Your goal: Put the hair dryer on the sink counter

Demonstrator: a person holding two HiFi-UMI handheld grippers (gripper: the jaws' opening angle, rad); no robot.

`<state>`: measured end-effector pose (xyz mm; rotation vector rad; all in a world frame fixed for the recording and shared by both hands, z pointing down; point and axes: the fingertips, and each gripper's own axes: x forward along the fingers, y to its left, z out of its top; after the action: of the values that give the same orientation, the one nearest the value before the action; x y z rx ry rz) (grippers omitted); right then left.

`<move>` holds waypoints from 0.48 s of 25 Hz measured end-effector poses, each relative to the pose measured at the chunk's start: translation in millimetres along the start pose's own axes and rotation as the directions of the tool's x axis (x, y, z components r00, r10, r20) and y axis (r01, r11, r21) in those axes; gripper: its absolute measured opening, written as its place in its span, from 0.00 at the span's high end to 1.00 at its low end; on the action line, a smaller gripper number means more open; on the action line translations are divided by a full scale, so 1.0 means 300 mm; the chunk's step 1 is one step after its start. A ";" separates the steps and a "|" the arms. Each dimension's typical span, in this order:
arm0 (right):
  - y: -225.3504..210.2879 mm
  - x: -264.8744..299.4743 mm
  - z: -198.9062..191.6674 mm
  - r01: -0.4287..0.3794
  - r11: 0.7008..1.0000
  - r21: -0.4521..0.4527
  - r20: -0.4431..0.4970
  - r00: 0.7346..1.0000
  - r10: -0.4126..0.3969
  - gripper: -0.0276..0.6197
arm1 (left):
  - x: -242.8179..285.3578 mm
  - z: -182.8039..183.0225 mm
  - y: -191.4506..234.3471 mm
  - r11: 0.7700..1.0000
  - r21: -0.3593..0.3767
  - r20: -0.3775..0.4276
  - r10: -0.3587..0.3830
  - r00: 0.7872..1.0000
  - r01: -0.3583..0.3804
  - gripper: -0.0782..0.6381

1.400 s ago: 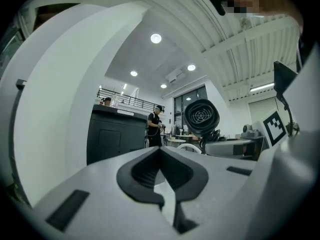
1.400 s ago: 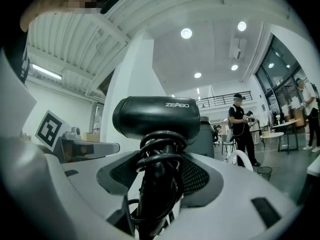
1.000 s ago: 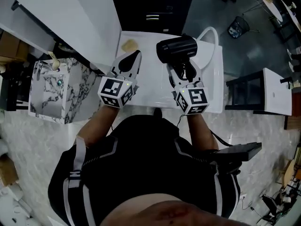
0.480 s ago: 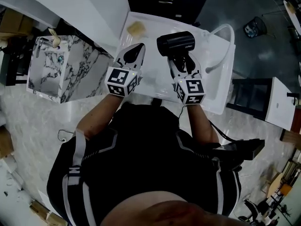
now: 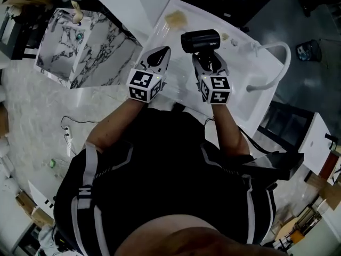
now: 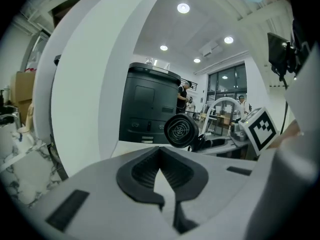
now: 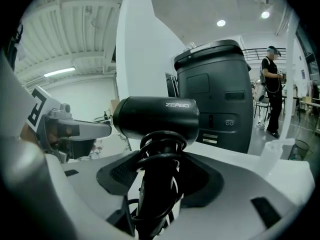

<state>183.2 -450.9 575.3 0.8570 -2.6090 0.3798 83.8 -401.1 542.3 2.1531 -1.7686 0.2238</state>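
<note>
Shifted since a second ago: both grippers and their load sit higher in the head view, and the white top now runs on a slant across it. The grip looks unchanged.

Item: hair dryer [image 5: 200, 40], black, barrel level and handle pointing down. Its cord [image 7: 160, 149] is coiled round the handle.

Held by: right gripper [image 5: 209, 68], jaws closed onto the wrapped handle, so the pads bear on cord loops as much as on the handle itself.

Location: over the white counter [image 5: 178, 81], toward its far edge. Whether the base touches the surface cannot be told; it appears held above it.

Alongside: left gripper [image 5: 158, 57], jaw tips together, nothing between them, just left of the dryer.

Surroundings: sink [image 5: 250, 97] and curved faucet [image 5: 278, 55] to the right; a yellowish lump [image 5: 175, 18] on the far part of the counter; a marbled cabinet [image 5: 80, 47] well to the left.

Risks, as judged:
- Slip in the grip. Cord loops under the pads may roll, letting the heavy barrel swing forward.
- Toppling on release. Set down upright on the handle end, the dryer would likely fall; laying it on its side seems safer.
- Edge or basin. Released too far right or forward, it could slide into the sink or off the far edge.
- Snagging. A loosened cord could catch a jaw on withdrawal and drag the dryer.
</note>
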 end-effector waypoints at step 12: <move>0.047 0.212 -0.182 -0.089 0.996 0.006 -0.169 0.982 0.088 0.55 | -0.076 -0.111 0.056 0.993 -0.051 -0.036 0.102 0.994 -0.104 0.88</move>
<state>140.9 -452.9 649.0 0.6785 -2.4950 0.4547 65.7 -370.9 568.3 2.0133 -1.8479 0.2343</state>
